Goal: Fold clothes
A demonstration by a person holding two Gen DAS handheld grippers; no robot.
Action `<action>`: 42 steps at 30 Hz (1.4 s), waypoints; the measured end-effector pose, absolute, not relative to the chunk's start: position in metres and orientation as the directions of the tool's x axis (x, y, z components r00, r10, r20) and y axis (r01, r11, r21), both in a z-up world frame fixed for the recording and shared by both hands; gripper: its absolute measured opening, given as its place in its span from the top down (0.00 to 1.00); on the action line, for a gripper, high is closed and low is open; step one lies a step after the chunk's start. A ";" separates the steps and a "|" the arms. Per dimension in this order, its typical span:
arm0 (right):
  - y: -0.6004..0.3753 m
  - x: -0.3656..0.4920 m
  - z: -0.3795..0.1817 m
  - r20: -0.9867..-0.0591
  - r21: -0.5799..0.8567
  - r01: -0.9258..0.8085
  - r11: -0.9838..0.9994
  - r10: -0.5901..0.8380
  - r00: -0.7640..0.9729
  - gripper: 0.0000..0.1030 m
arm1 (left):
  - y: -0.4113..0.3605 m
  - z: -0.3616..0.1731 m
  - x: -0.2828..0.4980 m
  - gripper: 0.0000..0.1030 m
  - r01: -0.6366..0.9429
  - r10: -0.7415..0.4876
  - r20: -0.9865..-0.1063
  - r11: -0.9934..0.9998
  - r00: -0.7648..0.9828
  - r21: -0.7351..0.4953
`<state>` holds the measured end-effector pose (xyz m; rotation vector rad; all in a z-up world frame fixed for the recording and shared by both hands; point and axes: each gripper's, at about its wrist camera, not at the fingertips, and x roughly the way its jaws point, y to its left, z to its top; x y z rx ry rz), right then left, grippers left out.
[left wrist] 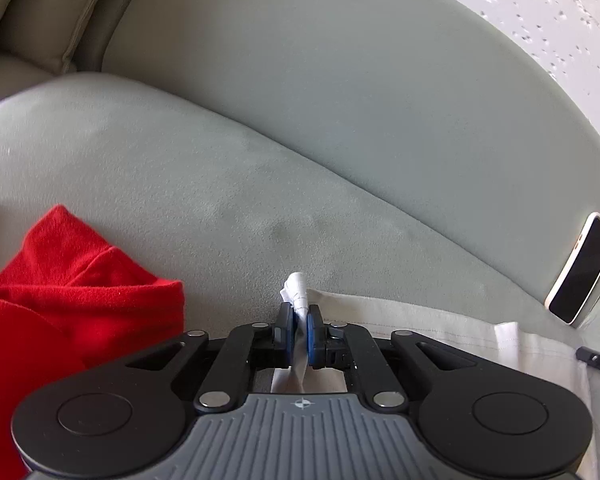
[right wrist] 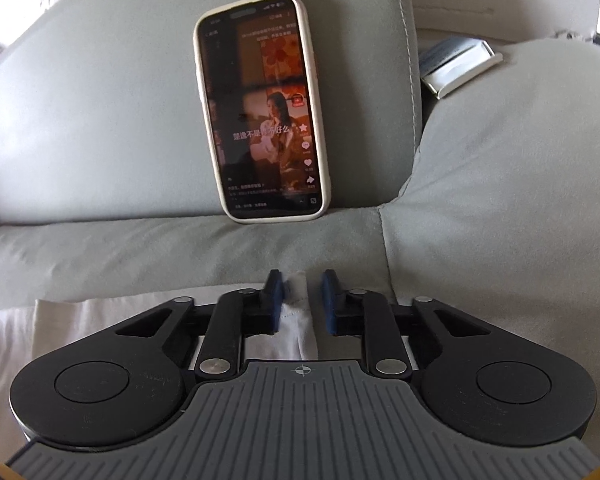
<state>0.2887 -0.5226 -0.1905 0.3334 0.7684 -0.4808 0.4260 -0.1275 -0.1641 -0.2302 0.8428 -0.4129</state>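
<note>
A white garment (left wrist: 440, 328) lies flat on the grey sofa seat (left wrist: 220, 200). My left gripper (left wrist: 299, 312) is shut on a bunched corner of the white garment, and a tuft of cloth sticks out past the blue pads. In the right wrist view my right gripper (right wrist: 301, 280) is open, its jaws apart. A fold of the same white garment (right wrist: 298, 320) lies between them, against the left pad (right wrist: 277, 292) only. A red garment (left wrist: 60, 300) lies crumpled at the left of the left wrist view.
A phone (right wrist: 262, 108) in a white case leans against the sofa backrest (right wrist: 100, 100), its screen lit; it also shows in the left wrist view (left wrist: 580, 268). A grey cushion (right wrist: 520, 180) sits at the right. A white box (right wrist: 456, 68) is wedged behind it.
</note>
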 end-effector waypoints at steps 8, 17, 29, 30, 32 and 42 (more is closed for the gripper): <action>-0.513 0.276 -0.168 -0.702 0.109 0.565 0.818 -0.339 0.626 0.97 | -0.123 -0.130 0.409 0.99 0.275 -0.453 -0.619 0.889 0.641 -0.366; -0.507 0.188 -0.108 -0.654 0.351 0.608 0.712 -0.279 0.703 0.97 | -0.088 -0.058 0.362 0.99 0.312 -0.566 -0.529 0.811 0.632 -0.494; -0.478 0.035 -0.022 -0.607 0.578 0.593 0.561 -0.190 0.771 0.97 | 0.009 -0.017 0.243 0.99 0.221 -0.643 -0.521 0.723 0.561 -0.654; -0.474 0.025 -0.022 -0.612 0.581 0.592 0.559 -0.180 0.770 0.97 | 0.012 -0.016 0.235 0.99 0.223 -0.634 -0.531 0.735 0.562 -0.641; -0.465 0.007 -0.025 -0.616 0.587 0.589 0.555 -0.167 0.770 0.97 | 0.016 -0.017 0.217 0.99 0.225 -0.617 -0.551 0.755 0.562 -0.616; -0.430 -0.060 -0.059 -0.632 0.611 0.581 0.538 -0.110 0.767 0.97 | 0.034 -0.055 0.134 0.99 0.180 -0.544 -0.635 0.818 0.549 -0.546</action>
